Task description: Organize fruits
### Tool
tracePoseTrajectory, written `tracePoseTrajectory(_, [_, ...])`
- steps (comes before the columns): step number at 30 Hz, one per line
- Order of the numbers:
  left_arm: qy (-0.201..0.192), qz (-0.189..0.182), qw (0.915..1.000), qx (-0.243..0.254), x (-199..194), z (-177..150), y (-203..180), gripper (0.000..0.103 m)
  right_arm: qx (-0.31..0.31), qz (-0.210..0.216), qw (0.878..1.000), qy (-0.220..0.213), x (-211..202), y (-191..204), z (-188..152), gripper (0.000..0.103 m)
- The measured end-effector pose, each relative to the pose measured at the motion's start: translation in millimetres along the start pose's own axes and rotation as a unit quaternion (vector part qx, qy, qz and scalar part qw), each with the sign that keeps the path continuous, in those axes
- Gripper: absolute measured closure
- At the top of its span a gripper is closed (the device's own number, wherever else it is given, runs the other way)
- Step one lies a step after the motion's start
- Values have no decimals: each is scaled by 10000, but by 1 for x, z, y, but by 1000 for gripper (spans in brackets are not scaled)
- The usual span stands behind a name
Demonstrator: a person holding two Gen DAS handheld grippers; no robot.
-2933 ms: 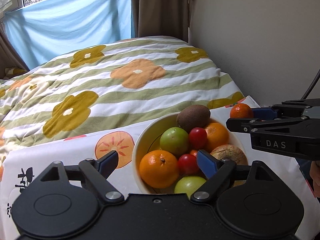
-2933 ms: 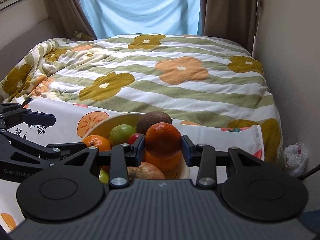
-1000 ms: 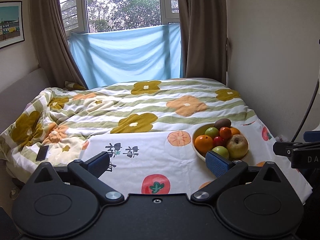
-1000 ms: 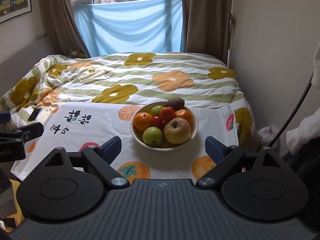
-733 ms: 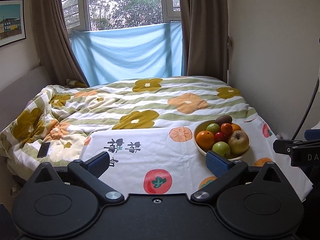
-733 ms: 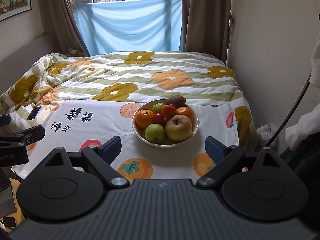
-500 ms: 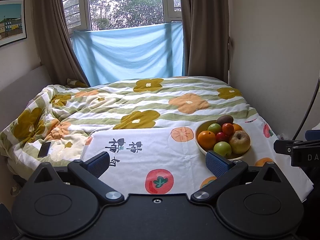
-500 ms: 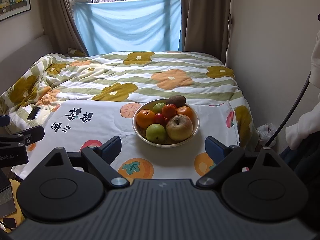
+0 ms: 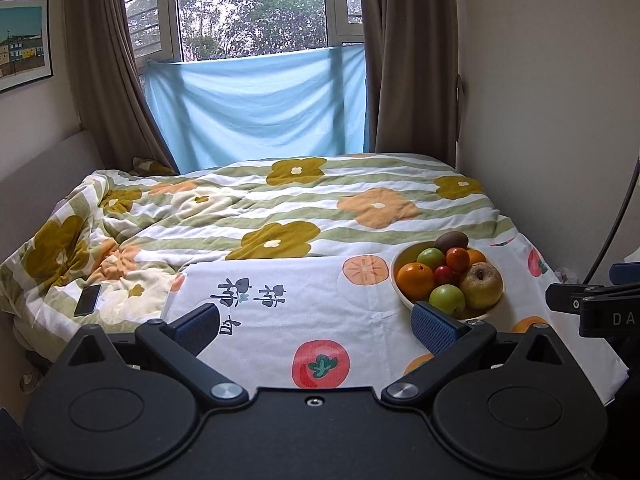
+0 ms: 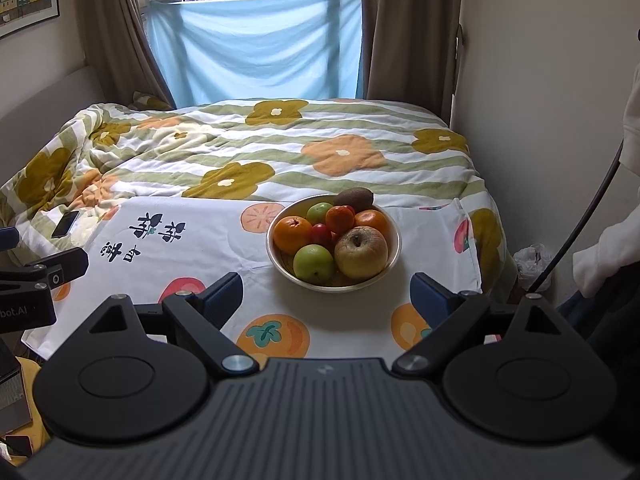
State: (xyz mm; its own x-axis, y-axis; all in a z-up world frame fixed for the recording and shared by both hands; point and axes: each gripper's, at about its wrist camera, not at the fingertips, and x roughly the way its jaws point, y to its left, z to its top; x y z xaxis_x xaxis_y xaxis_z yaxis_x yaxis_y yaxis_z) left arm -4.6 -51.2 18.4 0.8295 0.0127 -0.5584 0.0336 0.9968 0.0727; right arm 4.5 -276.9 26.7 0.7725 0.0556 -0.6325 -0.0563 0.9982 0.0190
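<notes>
A cream bowl [image 10: 394, 249] [image 9: 400, 259] full of fruit sits on a white fruit-print cloth [image 10: 200, 248] spread over the bed. In it lie an orange [image 10: 292, 234], a green apple [image 10: 313, 263], a yellowish apple [image 10: 361, 252], a kiwi [image 10: 354, 197], a small red fruit [image 10: 321, 234] and several others. My right gripper [image 10: 326, 294] is open and empty, held back from the bowl's near side. Open and empty too, my left gripper [image 9: 316, 322] hangs over the cloth to the left of the bowl.
A flowered quilt [image 9: 280, 208] covers the bed up to the window and a blue sheet [image 9: 256, 108]. A phone [image 9: 88, 300] lies at the quilt's left edge. The wall [image 10: 540, 100] runs close along the right, with a cable [image 10: 576, 232] and a white sleeve [image 10: 608, 252] beside it.
Earlier my right gripper held an orange over the bowl; now it is open, empty and pulled well back. Both grippers have drawn away from the bowl; in the last half second little moves.
</notes>
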Motion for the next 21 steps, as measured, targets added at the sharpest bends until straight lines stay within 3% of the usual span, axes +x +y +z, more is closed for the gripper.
tracePoseTrajectory(21, [24,-59,10000,70,7,4,1,0,53,-13,10000,53,9,-1,0,0])
